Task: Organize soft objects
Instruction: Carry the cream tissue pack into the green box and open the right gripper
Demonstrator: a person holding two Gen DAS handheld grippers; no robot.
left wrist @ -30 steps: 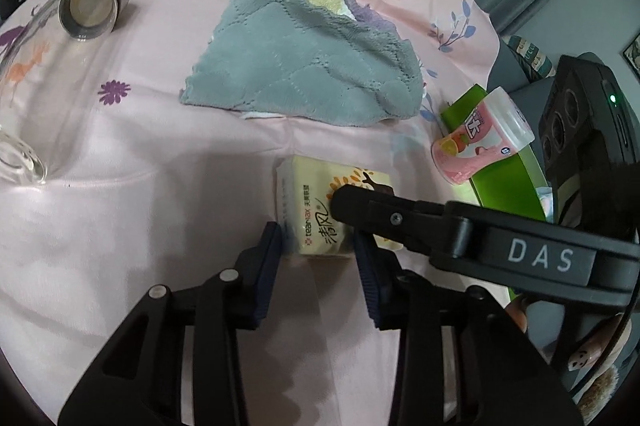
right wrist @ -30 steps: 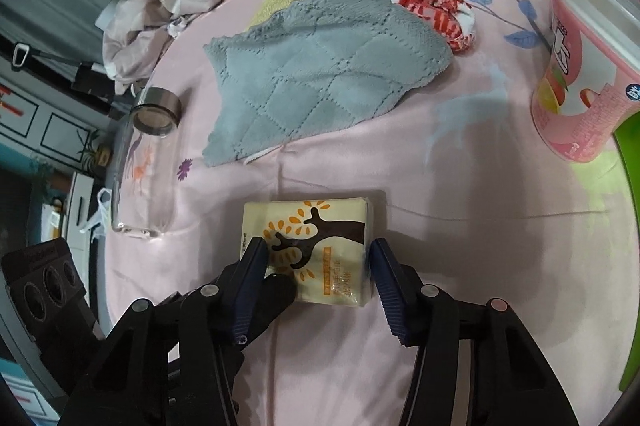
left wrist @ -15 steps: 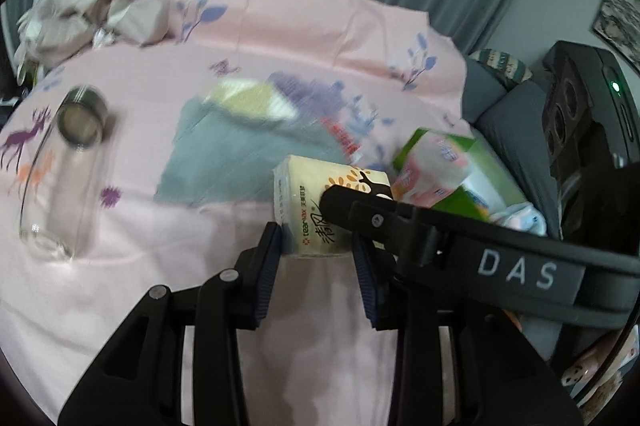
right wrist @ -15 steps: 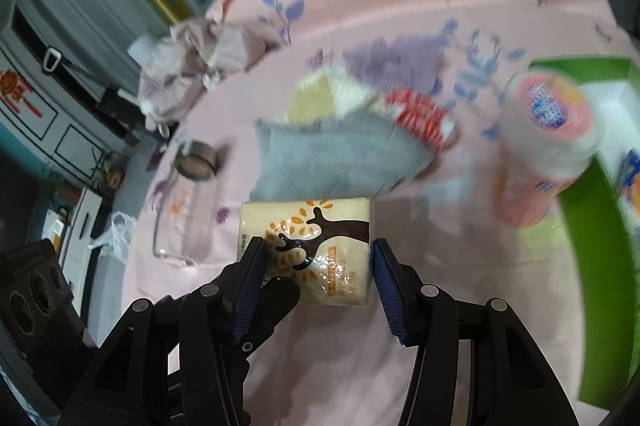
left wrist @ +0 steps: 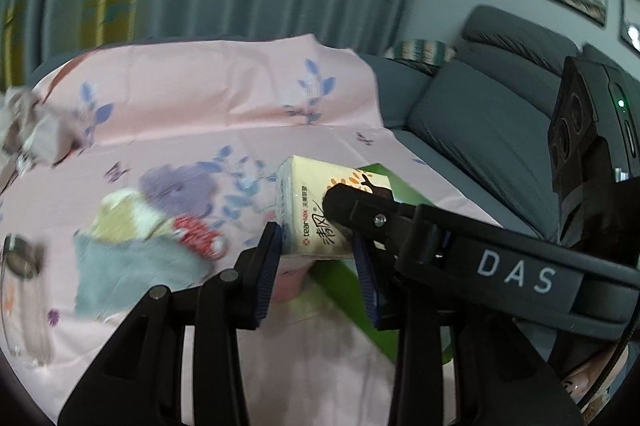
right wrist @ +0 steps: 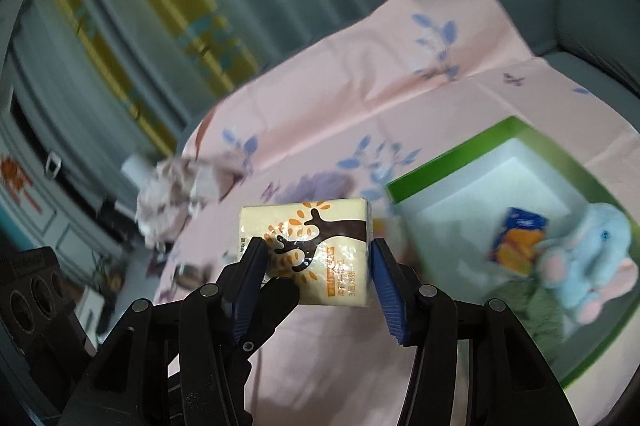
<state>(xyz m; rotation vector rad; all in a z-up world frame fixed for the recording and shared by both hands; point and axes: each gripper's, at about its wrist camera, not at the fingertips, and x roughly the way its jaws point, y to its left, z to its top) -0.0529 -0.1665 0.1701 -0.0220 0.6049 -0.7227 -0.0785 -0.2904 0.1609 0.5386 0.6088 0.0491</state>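
Two grippers clamp one tissue pack, raised clear of the pink sheet.

Left wrist view: left gripper pads press the tissue pack on both short sides; right gripper finger crosses in front. Grey cloth lies lower left.

Right wrist view: right gripper is closed on the pack, left of the green box holding a blue plush toy.

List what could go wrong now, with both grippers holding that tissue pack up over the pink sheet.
1. The tissue pack is soft and pinched by the left gripper and the right gripper together; pulling apart could tear or drop it.
2. The green box already holds a plush elephant; the pack may land on it.
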